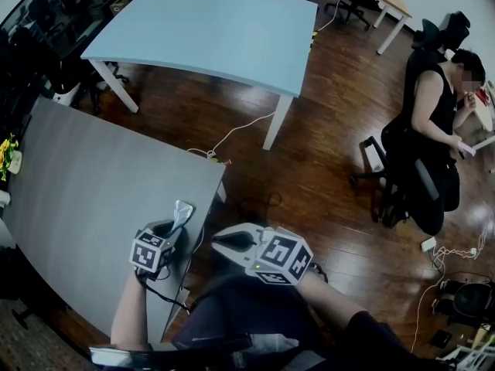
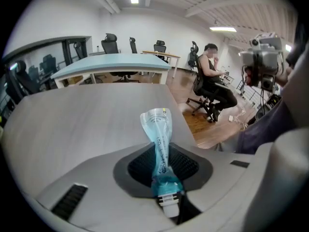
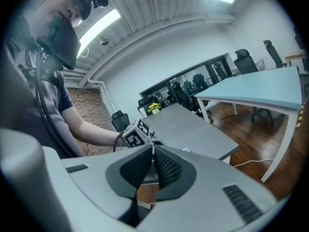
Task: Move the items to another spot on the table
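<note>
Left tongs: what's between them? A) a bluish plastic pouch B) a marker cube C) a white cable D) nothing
A: the left gripper view shows the left tongs clamped on a bluish plastic pouch, over the grey table.

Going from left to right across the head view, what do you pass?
Yellow flowers → left hand-held gripper, clamped on a pouch → right hand-held gripper → seated person.
</note>
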Motion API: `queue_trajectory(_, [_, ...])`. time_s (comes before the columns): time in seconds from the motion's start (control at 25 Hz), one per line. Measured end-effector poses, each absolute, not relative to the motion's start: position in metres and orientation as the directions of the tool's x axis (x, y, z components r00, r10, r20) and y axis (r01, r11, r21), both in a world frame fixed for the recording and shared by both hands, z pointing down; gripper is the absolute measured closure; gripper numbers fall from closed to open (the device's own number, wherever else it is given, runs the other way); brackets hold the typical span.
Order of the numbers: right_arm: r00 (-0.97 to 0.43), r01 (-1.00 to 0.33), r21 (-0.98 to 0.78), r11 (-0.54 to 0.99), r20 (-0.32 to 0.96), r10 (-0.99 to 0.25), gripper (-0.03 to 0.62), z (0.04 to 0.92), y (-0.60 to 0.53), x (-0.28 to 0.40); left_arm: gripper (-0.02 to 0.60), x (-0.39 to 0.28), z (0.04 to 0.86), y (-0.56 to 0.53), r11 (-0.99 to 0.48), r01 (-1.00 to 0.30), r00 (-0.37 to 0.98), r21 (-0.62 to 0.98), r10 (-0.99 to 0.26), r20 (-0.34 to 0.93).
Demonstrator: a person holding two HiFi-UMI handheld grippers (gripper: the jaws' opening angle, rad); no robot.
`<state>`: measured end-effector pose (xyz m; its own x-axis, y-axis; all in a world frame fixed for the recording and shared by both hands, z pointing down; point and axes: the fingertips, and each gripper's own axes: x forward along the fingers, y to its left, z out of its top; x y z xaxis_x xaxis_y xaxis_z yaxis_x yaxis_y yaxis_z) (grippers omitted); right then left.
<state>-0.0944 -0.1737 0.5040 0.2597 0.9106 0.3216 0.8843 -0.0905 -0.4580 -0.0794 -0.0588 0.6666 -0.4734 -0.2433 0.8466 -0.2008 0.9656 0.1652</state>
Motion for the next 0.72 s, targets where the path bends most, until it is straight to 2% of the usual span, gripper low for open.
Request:
queue_trajectory(0.4, [0.308, 0.893, -0.428, -0.140, 0.352, 0.884, 0.588, 0.507, -0.160, -0.094, 0.520, -0.061, 0.668, -0.046, 0.963, -0.095, -0.495, 0.252, -0.265, 0.827])
queue_trajectory(0.48, [0.340, 0.904, -0.380, -0.194, 0.368, 0.865, 0.560, 0.508, -0.153, -0.089, 0.520, -0.059, 0.661, -0.048, 0.956, -0.104, -0.519, 0.274, -0.287, 0.805])
queue_trajectory(0.6, [0.374, 0.926, -0.234, -0.297, 0.447, 0.813, 0.559, 0.510, -0.138, -0.084, 0.520, -0.053, 0.641, -0.056, 0.937, -0.132, -0.535, 0.324, -0.343, 0.773])
queue_trajectory(0.64, [0.378, 0.925, -0.168, -0.341, 0.492, 0.784, 0.542, 0.512, -0.134, -0.081, 0.520, -0.052, 0.633, -0.058, 0.930, -0.151, -0.538, 0.334, -0.361, 0.762])
queue_trajectory(0.72, [0.372, 0.895, -0.023, -0.445, 0.589, 0.718, 0.370, 0.522, -0.125, -0.073, 0.520, -0.050, 0.619, -0.063, 0.919, -0.208, -0.532, 0.334, -0.393, 0.750])
